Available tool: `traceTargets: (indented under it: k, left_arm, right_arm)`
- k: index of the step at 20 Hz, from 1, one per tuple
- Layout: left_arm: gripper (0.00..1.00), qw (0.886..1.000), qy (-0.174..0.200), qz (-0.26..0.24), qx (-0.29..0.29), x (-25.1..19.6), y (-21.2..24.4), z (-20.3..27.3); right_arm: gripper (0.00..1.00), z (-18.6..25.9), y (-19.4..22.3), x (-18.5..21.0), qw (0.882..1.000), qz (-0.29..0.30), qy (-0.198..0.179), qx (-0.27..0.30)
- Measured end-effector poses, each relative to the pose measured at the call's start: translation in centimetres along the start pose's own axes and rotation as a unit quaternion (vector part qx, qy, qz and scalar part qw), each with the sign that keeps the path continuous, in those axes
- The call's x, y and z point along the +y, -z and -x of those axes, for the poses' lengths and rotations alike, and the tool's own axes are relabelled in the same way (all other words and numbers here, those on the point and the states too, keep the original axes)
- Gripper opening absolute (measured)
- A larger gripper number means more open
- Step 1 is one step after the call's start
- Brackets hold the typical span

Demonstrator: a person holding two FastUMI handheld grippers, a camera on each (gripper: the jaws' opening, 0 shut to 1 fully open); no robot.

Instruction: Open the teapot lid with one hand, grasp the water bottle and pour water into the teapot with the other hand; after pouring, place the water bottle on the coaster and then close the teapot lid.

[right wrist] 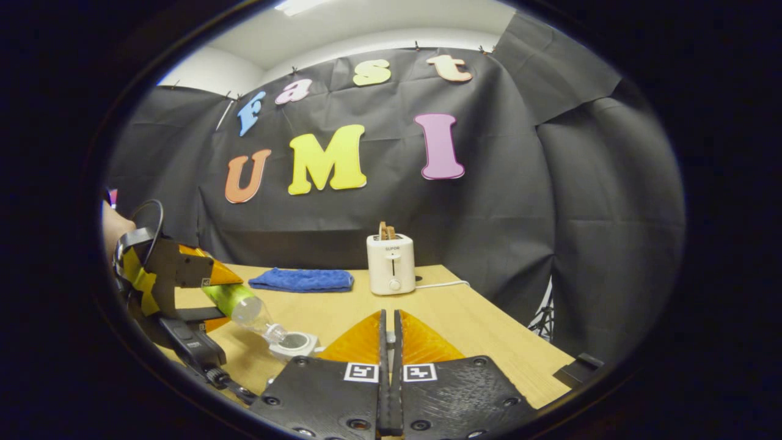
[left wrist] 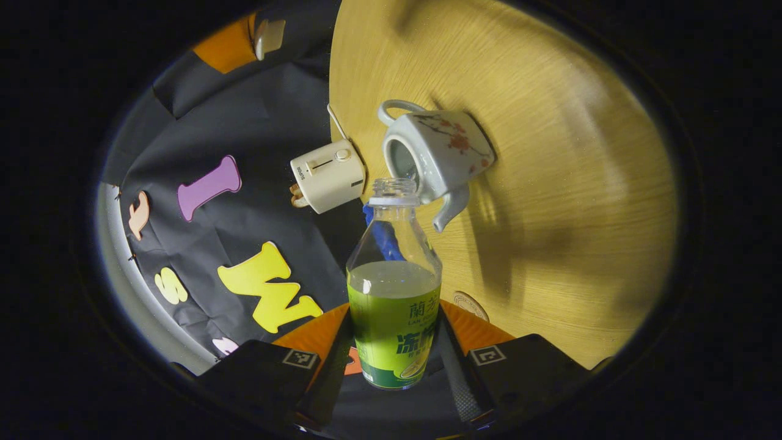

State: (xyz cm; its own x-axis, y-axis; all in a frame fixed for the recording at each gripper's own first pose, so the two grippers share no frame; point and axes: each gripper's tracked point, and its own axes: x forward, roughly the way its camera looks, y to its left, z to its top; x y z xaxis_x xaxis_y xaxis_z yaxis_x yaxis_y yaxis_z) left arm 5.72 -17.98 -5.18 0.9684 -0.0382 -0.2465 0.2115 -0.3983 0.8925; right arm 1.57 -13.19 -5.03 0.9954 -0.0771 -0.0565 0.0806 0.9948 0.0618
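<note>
Hiding coaster (left wrist: 470,305) behind gripper (left wrist: 394,357)

Before you, a wooden table (right wrist: 489,342) carries a toaster (right wrist: 391,264), a blue cloth (right wrist: 302,279), a teapot (left wrist: 437,156) and a coaster (left wrist: 470,304).

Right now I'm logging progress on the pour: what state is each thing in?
Water bottle: uncapped, partly full, tilted toward the teapot, held by the left gripper.
Teapot: lid off, opening exposed.
Right gripper: fingers closed together; lid not visible between them.
Toaster: bread in slots.
Blue cloth: lying folded.
</note>
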Motion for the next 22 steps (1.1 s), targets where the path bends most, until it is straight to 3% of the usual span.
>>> traceTargets:
  k: [8, 12, 22]
  left_arm:
    - [0.75, 0.998, -0.042, -0.050, 0.023, 2.0, 0.3, -0.3]
    - [0.75, 0.993, -0.068, -0.095, 0.029, 3.2, 0.4, -0.4]
    - [0.75, 0.982, -0.114, -0.148, 0.037, 5.6, 0.1, 0.9]
  right_arm:
    - [0.00, 0.1, -0.1, -0.5, 1.000, -0.008, 0.001, 0.001]
    - [0.00, 0.2, -0.2, -0.5, 1.000, -0.007, 0.001, 0.000]
    - [0.00, 0.4, -0.6, -0.5, 1.000, -0.010, -0.002, -0.004]
